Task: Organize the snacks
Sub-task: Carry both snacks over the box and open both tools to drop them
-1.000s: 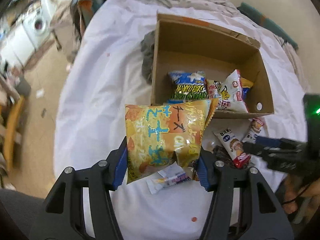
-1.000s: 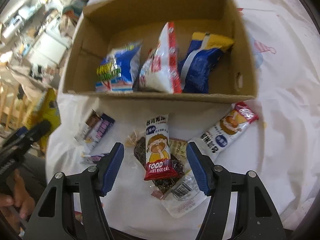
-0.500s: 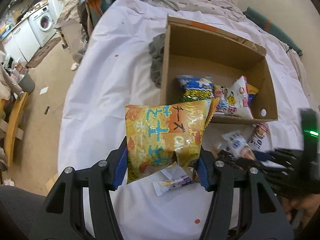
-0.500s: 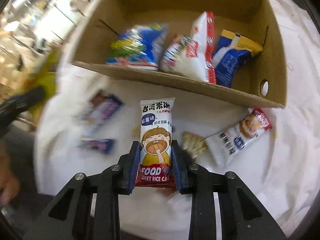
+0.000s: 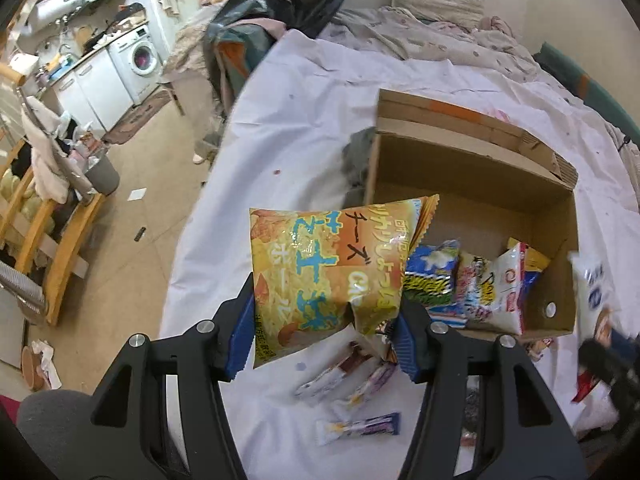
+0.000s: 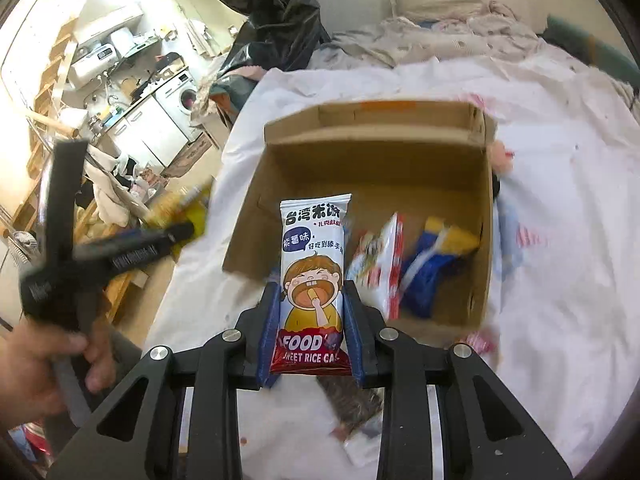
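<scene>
My left gripper is shut on a yellow-orange chip bag, held upright in the air before the open cardboard box. My right gripper is shut on a white rice cake packet with a cartoon child and a red bottom band, lifted in front of the same cardboard box. Inside the box lie a blue-green bag, a white-red bag and a blue-yellow bag. The left gripper shows blurred at the left of the right wrist view, with a hand on it.
The box stands on a bed under a white sheet. Small loose snack packets lie on the sheet below my left gripper; a dark packet lies under my right. A grey cloth sits by the box's left wall. Floor and kitchen units lie to the left.
My right gripper closed on the rice cake packet and lifted it off the sheet towards the box. My left gripper rose with the chip bag, and the view tilted up.
</scene>
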Demonstrator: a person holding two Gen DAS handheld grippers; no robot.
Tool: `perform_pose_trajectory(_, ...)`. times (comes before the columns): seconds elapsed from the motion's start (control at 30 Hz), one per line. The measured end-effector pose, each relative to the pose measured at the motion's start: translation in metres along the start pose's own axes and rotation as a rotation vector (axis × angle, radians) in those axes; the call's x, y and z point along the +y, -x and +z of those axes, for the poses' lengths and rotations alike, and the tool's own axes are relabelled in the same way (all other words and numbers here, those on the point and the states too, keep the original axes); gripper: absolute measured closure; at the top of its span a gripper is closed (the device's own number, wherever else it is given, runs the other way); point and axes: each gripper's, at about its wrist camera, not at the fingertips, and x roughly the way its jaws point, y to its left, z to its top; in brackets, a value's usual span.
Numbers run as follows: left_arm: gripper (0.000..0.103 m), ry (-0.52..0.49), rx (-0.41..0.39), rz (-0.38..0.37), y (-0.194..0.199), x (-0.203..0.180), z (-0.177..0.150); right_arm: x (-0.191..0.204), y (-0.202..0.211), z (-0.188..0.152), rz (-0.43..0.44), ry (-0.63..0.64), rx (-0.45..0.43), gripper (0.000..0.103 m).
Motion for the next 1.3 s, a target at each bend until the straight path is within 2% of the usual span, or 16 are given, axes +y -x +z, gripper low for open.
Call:
perform_pose_trajectory(0.13, 0.048, -0.036, -0.021, 0.058, -0.013, -0.021, 0.007, -0.015, -0.015, 0.029, -0.024, -0.023, -0.003, 0.071)
perform_pose_trajectory(0.23, 0.048, -0.046, -0.012, 0.076, -0.022, -0.036, 0.012, -0.024, -0.025, 0.028, -0.016, -0.03, -0.003, 0.071)
perform_pose_trajectory(0.33, 0.048, -0.062, -0.003, 0.087, -0.027, -0.052, 0.017, -0.026, -0.035, 0.024, -0.07, -0.005, 0.003, 0.071)
perform_pose_trajectory(0.5, 0.048, -0.077, -0.005, 0.103, -0.036, -0.066, 0.022, -0.03, -0.041, 0.03, -0.061, -0.03, 0.009, 0.071)
perform_pose_trajectory(0.67, 0.048, -0.08, 0.003, 0.103, -0.048, -0.068, 0.022, -0.035, -0.041, 0.04, -0.074, -0.069, -0.014, 0.071)
perform_pose_trajectory(1.07, 0.048, -0.101, 0.002, 0.06, -0.069, -0.074, 0.029, -0.061, -0.068, 0.038, -0.123, -0.185, 0.059, 0.071)
perform_pose_trajectory(1.3, 0.047, -0.139, -0.012, 0.052, -0.072, -0.077, 0.03, -0.062, -0.078, 0.036, -0.131, -0.183, 0.071, 0.071)
